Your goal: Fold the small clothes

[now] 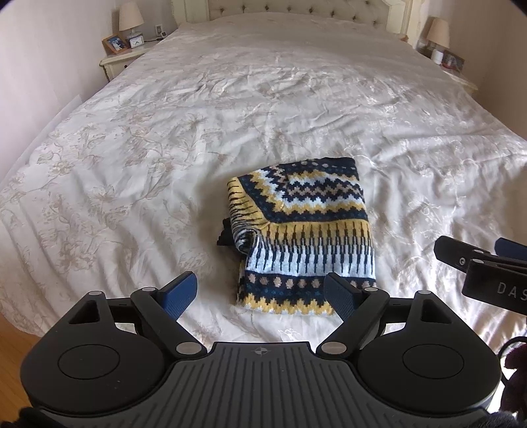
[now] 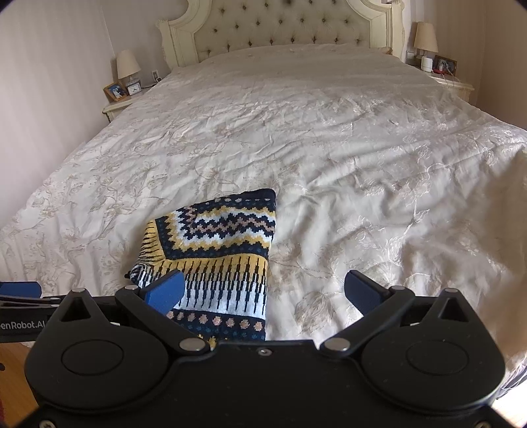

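Note:
A small knitted sweater (image 1: 306,237) with navy, yellow, white and light blue zigzag bands lies folded into a compact rectangle on the white bed (image 1: 197,131) near its foot. It also shows in the right wrist view (image 2: 217,260), left of centre. My left gripper (image 1: 260,296) is open and empty, held just short of the sweater's near edge. My right gripper (image 2: 263,289) is open and empty, held over the sweater's near right corner. The right gripper's fingers (image 1: 461,260) show at the right edge of the left wrist view.
The bedspread (image 2: 362,164) is wrinkled with a pale floral pattern. A tufted headboard (image 2: 280,29) stands at the far end. Nightstands with lamps (image 2: 126,72) (image 2: 426,39) flank it. Wooden floor (image 1: 19,339) shows below the bed's foot.

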A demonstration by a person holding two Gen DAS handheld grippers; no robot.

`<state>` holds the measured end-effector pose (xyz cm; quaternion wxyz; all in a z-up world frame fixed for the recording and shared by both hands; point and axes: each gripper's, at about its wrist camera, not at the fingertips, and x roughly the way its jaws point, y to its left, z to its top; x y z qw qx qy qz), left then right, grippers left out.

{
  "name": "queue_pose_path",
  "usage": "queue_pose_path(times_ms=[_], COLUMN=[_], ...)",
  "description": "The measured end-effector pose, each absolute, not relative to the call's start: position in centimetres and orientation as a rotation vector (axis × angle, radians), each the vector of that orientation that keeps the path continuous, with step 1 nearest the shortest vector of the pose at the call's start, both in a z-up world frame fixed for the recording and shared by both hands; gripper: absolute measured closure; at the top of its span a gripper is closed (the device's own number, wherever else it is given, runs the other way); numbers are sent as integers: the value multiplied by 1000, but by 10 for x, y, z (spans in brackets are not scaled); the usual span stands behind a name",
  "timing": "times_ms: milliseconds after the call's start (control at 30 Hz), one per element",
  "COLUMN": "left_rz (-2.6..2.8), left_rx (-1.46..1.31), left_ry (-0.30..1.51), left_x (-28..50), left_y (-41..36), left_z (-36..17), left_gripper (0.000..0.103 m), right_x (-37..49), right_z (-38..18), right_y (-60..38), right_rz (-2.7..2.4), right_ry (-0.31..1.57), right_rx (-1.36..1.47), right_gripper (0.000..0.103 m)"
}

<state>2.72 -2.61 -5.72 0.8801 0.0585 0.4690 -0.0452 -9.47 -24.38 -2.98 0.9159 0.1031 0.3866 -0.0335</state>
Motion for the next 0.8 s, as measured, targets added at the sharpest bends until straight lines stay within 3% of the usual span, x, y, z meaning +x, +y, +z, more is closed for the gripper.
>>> queue_pose_path(times_ms=[800], left_rz=[-116], left_rx=[140], left_ry=[975], left_x=[22], left_y=[-40], left_z=[-57], left_gripper=[19], right_x=[-97], right_z=[-30], right_y=[-249], right_rz=[-71], right_ry=[795], right_rx=[217], right_gripper=[0])
